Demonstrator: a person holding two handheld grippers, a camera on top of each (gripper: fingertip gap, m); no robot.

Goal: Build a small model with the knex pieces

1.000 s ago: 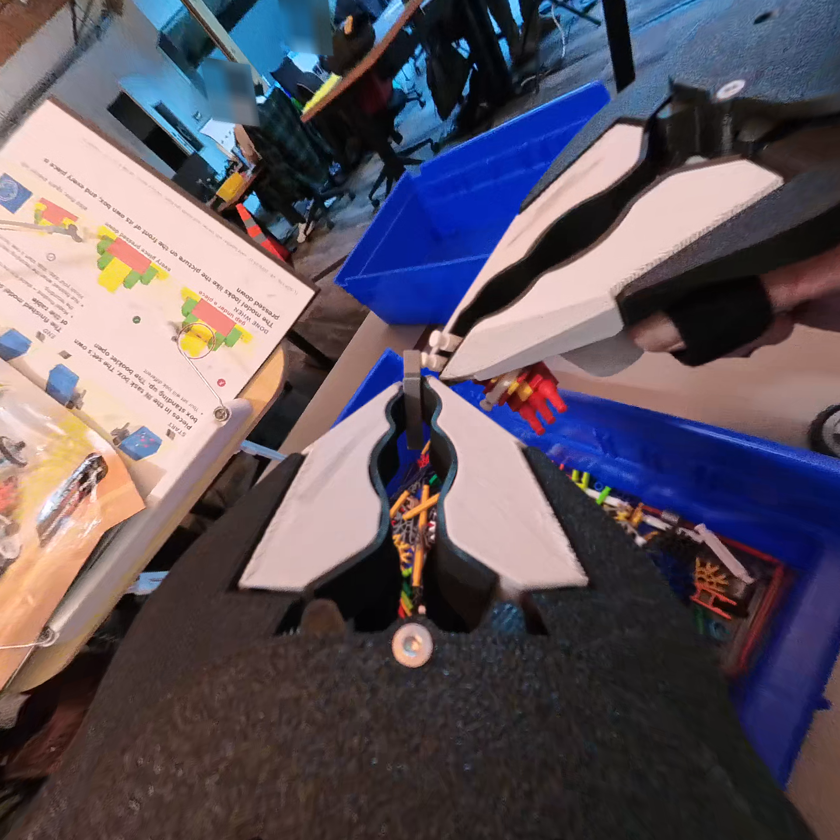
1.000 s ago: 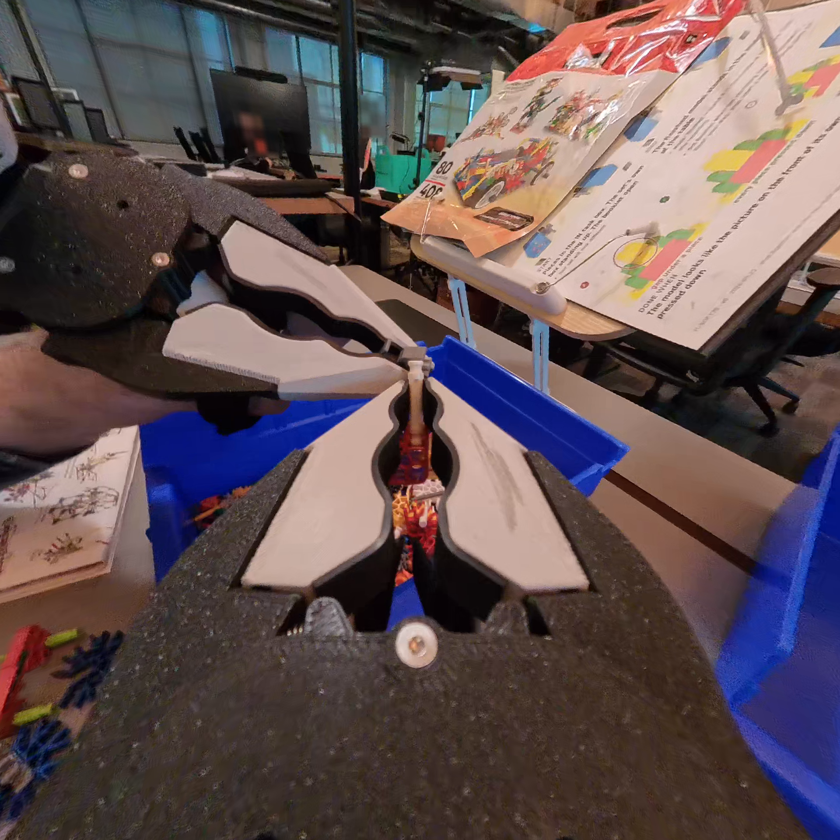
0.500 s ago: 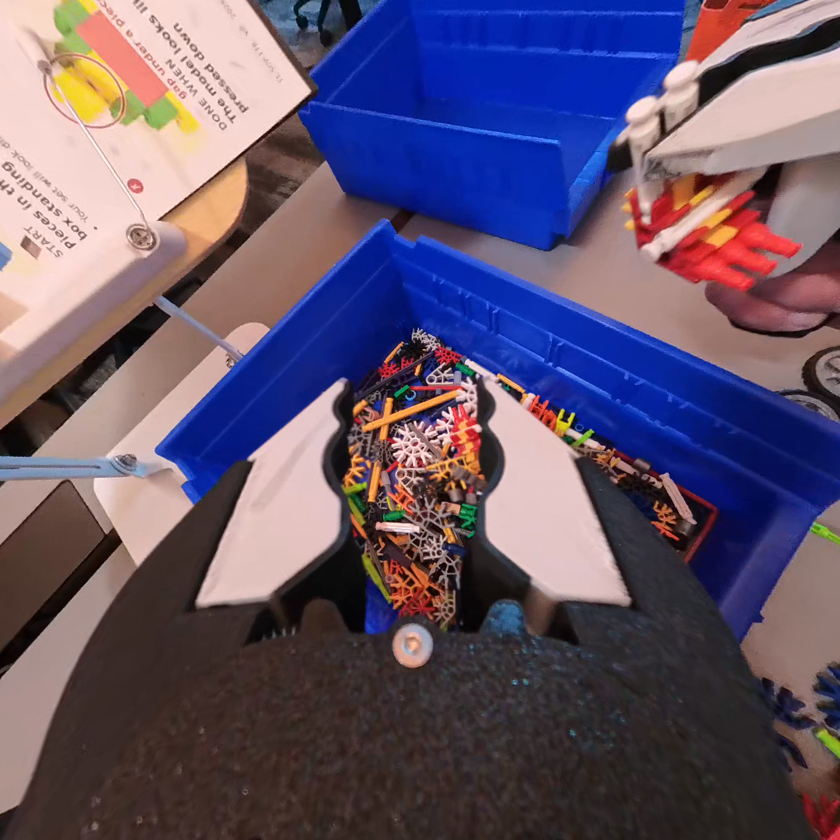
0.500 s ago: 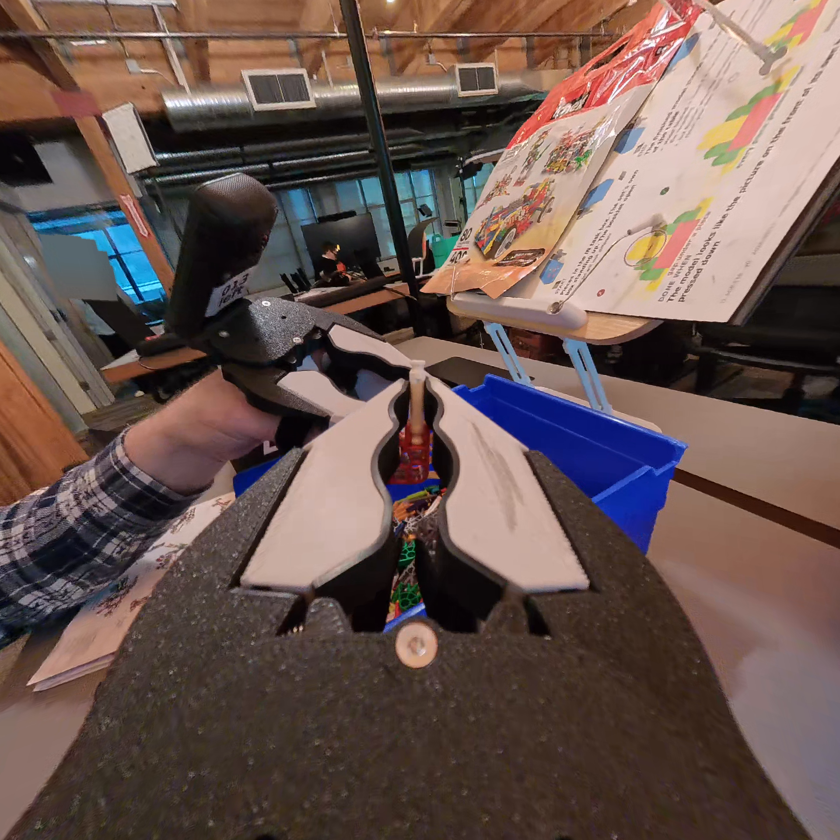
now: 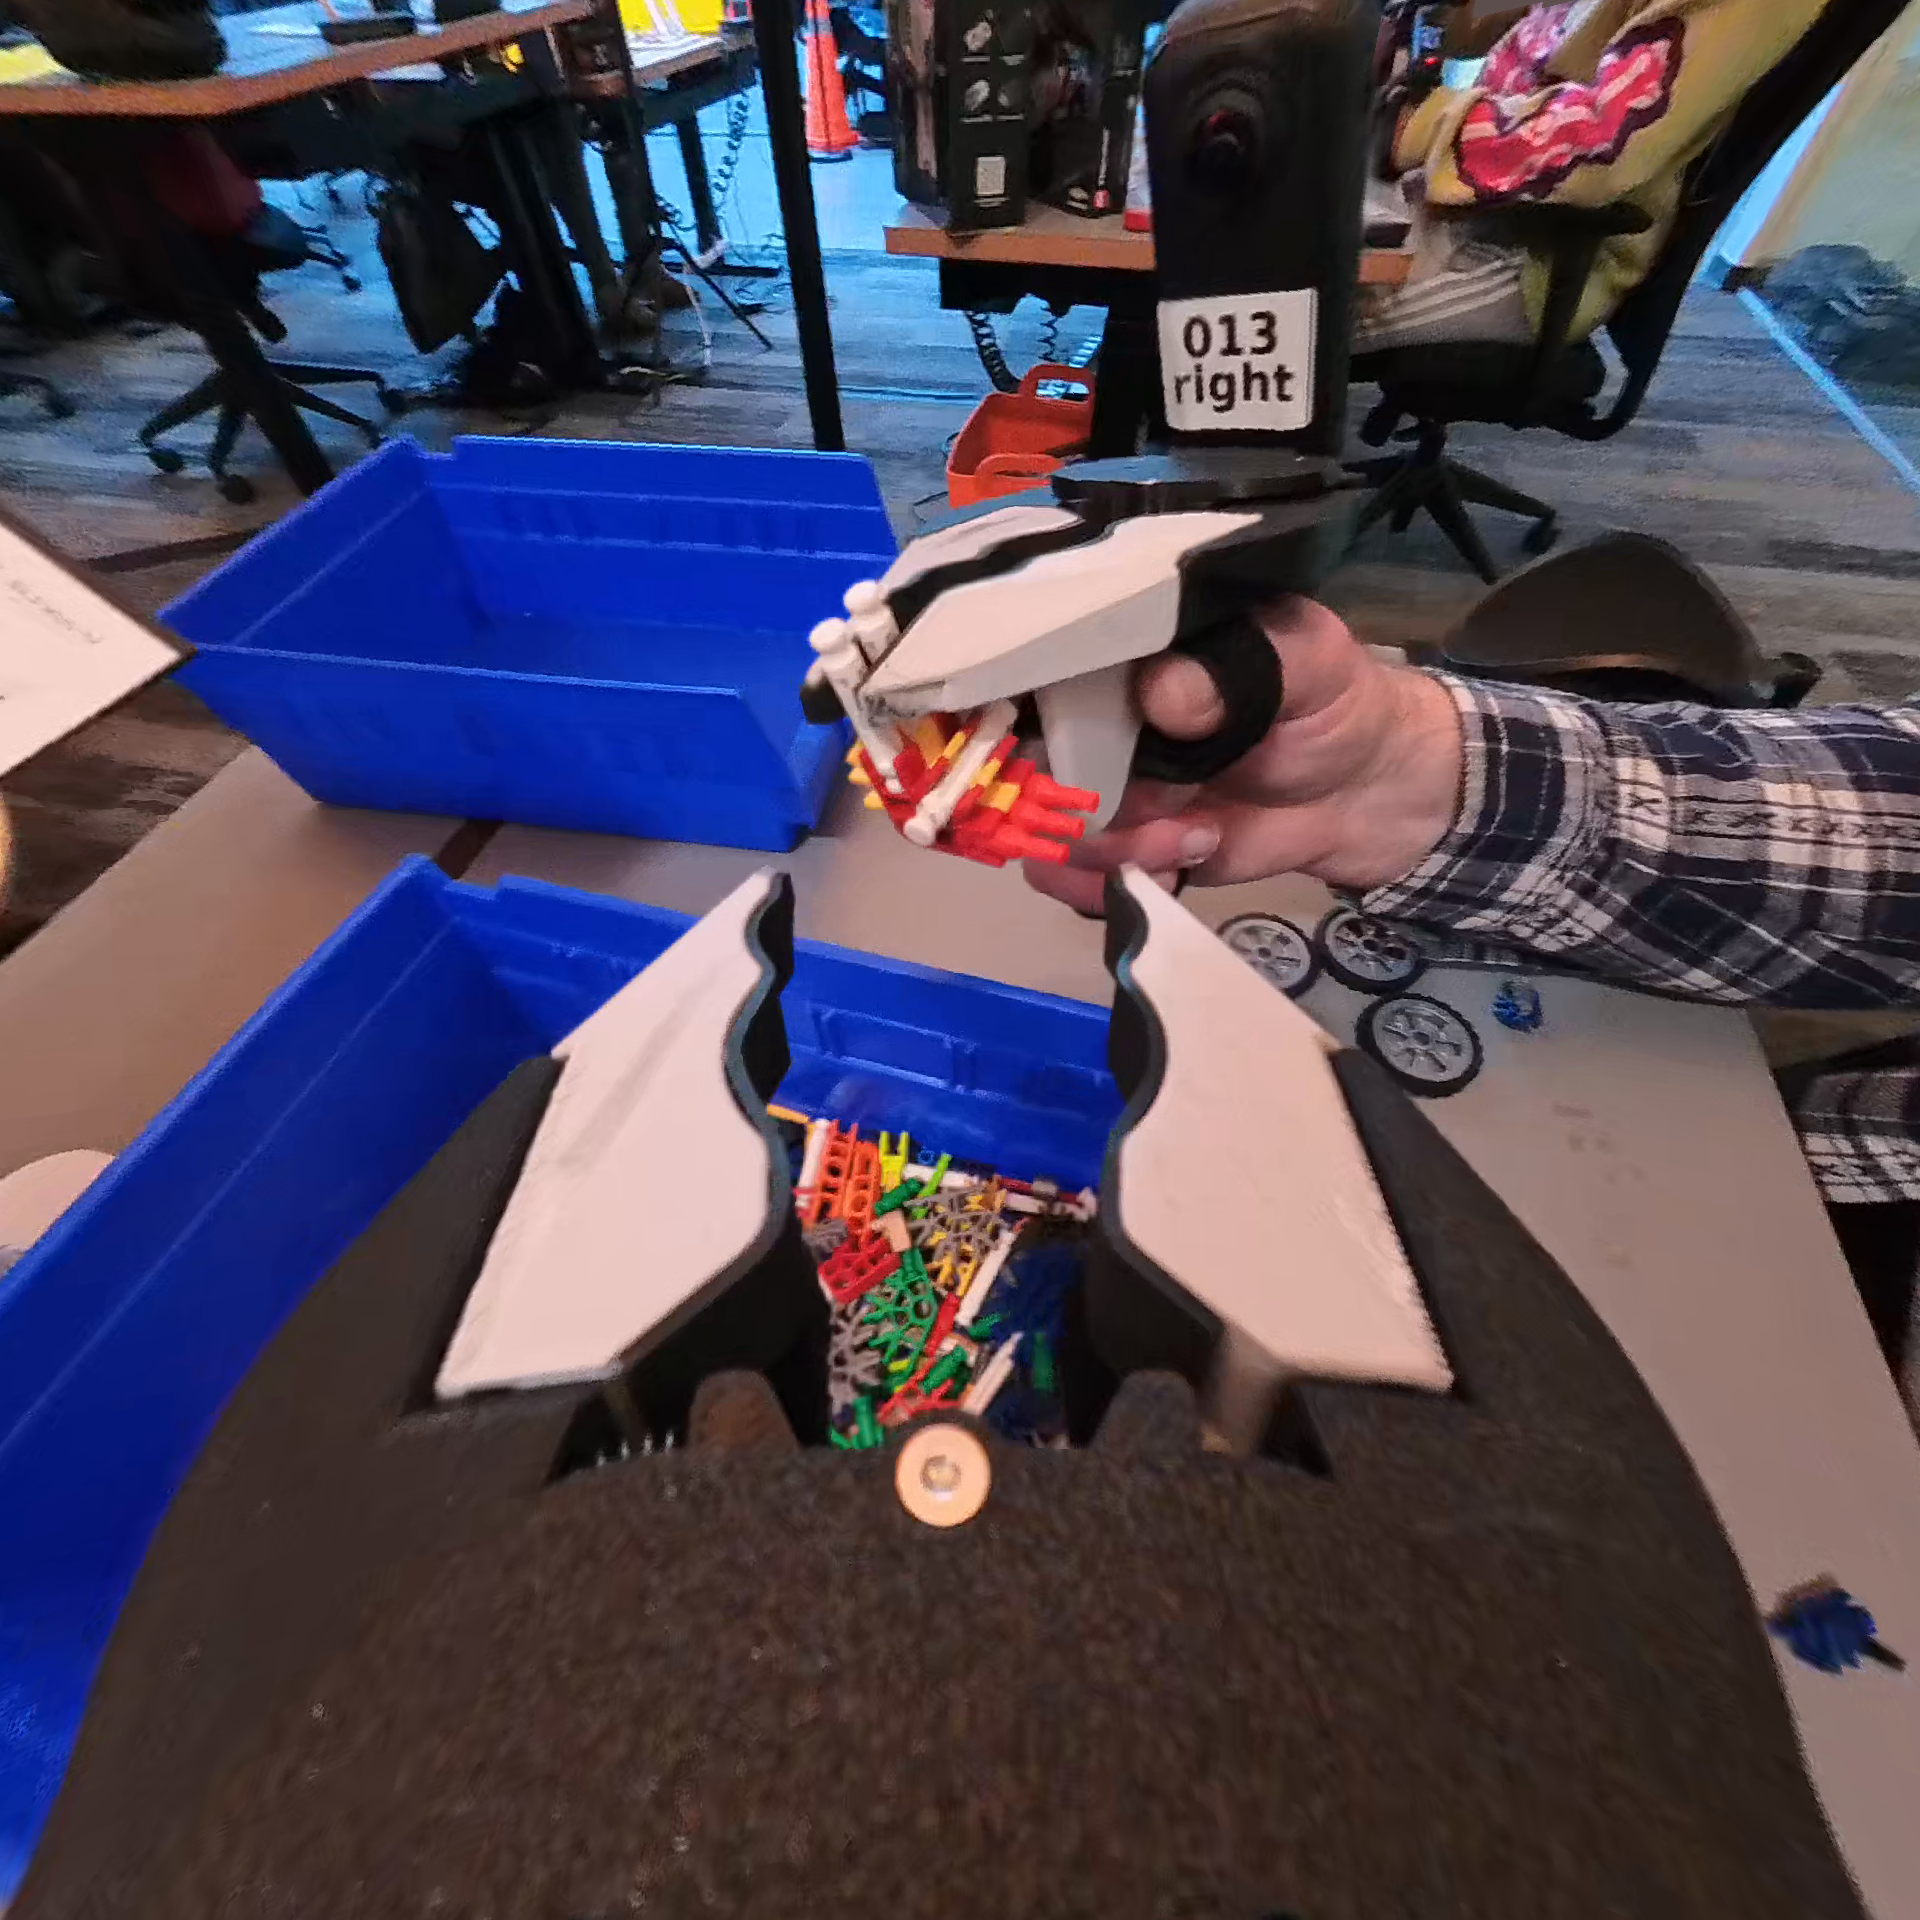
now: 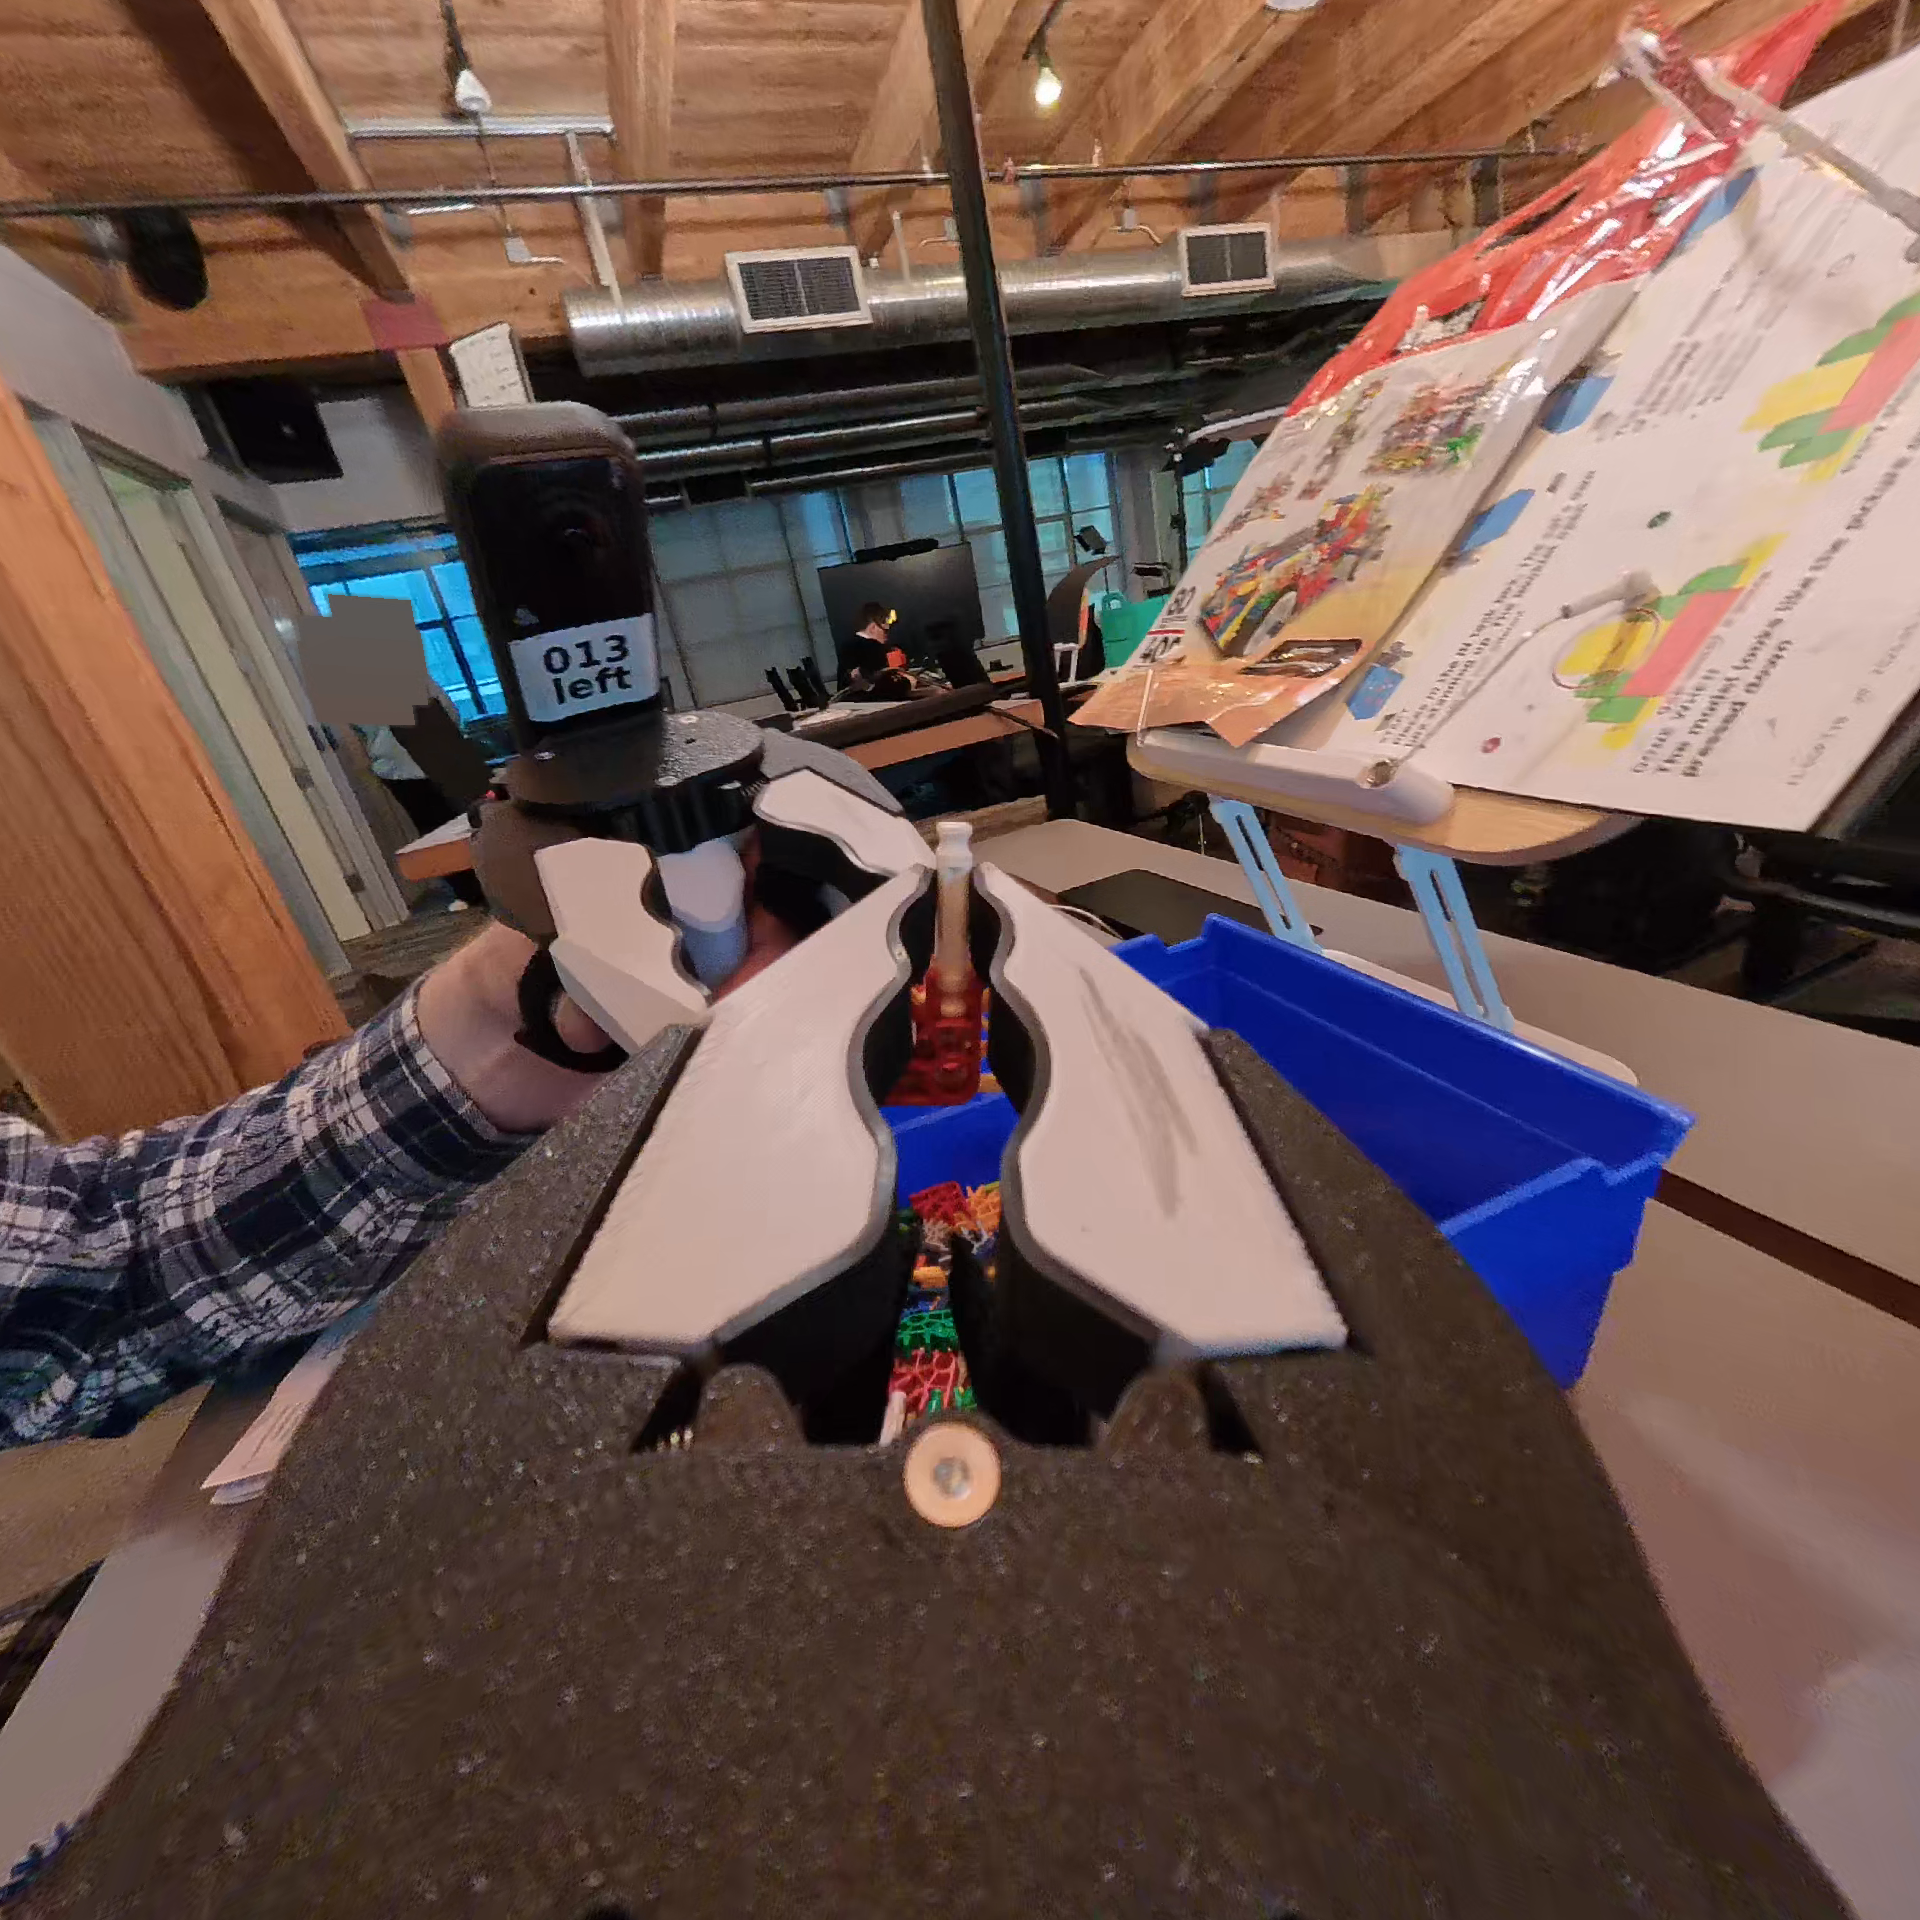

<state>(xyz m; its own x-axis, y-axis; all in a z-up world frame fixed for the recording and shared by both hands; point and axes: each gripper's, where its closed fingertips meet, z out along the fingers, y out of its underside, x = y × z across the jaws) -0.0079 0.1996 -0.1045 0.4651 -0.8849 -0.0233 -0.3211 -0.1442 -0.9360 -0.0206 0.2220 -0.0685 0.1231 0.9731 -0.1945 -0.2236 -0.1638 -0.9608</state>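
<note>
My left gripper (image 5: 945, 904) is open and empty above a blue bin (image 5: 312, 1039) filled with small coloured construction pieces (image 5: 914, 1268). My right gripper (image 6: 951, 878) is shut on a white rod (image 6: 953, 883) of a small red, yellow and white built piece (image 5: 961, 774). In the left wrist view the right gripper (image 5: 847, 644) hangs in the air over the table, between the two bins. In the right wrist view the left gripper (image 6: 727, 904) shows at the left, jaws apart, held by a hand in a plaid sleeve.
A second, empty blue bin (image 5: 540, 623) stands behind the full one. Several grey wheels (image 5: 1351, 977) and blue pieces (image 5: 1829, 1636) lie on the table at the right. A tilted stand with instruction sheets (image 6: 1558, 582) rises beyond the full bin (image 6: 1403, 1101). My two grippers' fingertips are within a few centimetres of each other.
My left gripper let go of the small grey piece, opened wide and drew back from the right gripper to over the full bin. The right gripper kept its hold on the built piece.
</note>
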